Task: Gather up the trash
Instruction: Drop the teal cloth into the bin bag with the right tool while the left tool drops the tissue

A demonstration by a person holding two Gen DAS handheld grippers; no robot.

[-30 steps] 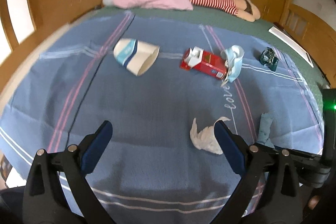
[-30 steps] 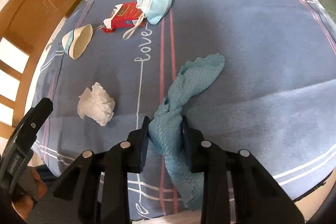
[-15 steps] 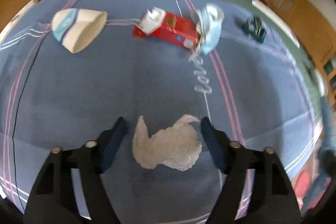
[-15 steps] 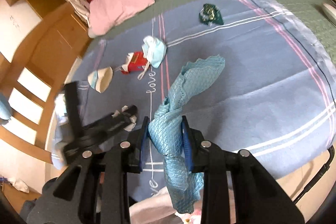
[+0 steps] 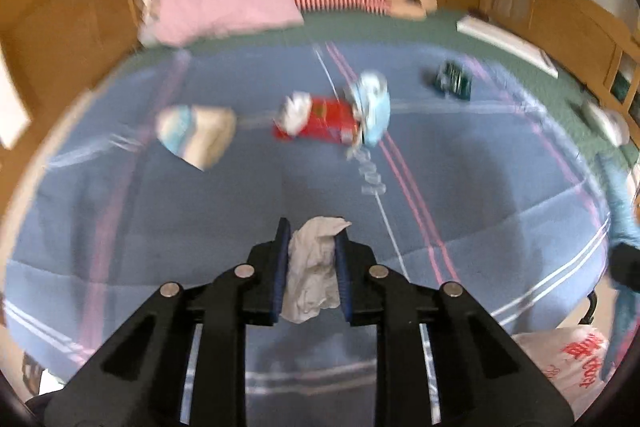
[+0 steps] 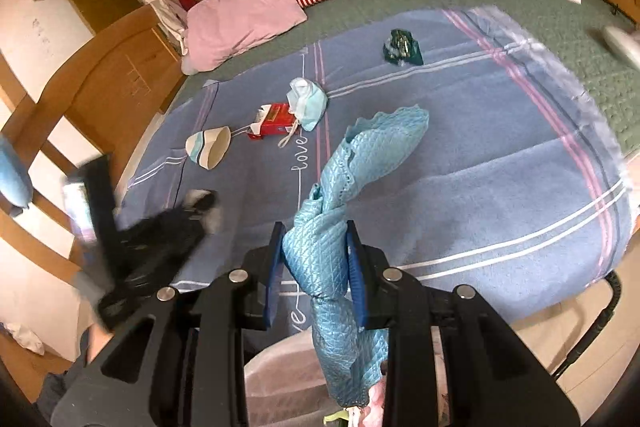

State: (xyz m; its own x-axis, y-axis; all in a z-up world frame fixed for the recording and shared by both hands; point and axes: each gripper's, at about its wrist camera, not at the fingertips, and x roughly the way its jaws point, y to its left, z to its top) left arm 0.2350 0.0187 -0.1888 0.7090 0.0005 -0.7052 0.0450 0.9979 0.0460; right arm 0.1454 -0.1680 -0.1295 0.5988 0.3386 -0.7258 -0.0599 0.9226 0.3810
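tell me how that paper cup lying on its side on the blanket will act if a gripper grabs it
The paper cup probably weighs very little and may roll or skid when nudged, since it lies on its side on the soft blanket. Its open mouth looks somewhat flattened, so the thin wall would likely crush further under a firm squeeze.
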